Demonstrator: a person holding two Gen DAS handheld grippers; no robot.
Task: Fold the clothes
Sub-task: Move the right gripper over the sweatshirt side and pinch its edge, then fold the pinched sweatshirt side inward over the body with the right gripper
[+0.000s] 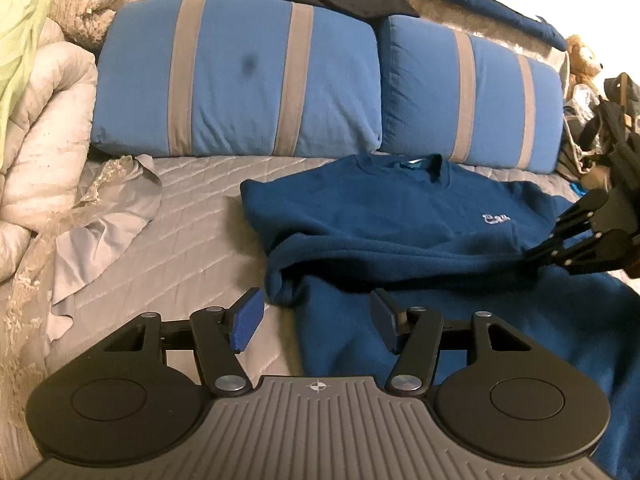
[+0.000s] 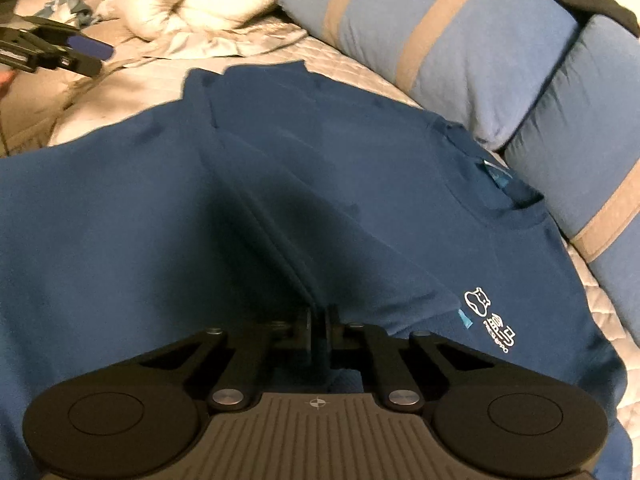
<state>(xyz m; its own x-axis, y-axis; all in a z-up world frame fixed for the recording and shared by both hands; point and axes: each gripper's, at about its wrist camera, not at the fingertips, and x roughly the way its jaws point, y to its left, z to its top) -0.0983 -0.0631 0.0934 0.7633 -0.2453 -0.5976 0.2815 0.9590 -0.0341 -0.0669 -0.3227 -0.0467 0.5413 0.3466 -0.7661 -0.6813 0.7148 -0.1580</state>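
My right hand-held gripper (image 2: 319,328) pinches a sweater (image 1: 400,216) fold mid-frame; left hand-held gripper (image 1: 316,320) spread, holding nothing. Folding barely begun, most remains.

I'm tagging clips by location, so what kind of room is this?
Most likely a bedroom: the blue sweatshirt lies on a quilted mattress, with two striped blue pillows behind it, a bunched white comforter beside them and a teddy bear at the far edge.

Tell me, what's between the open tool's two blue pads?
In the left wrist view, the left tool straddles the blue sweater's edge: bare grey bedsheet and some sweater lie between.
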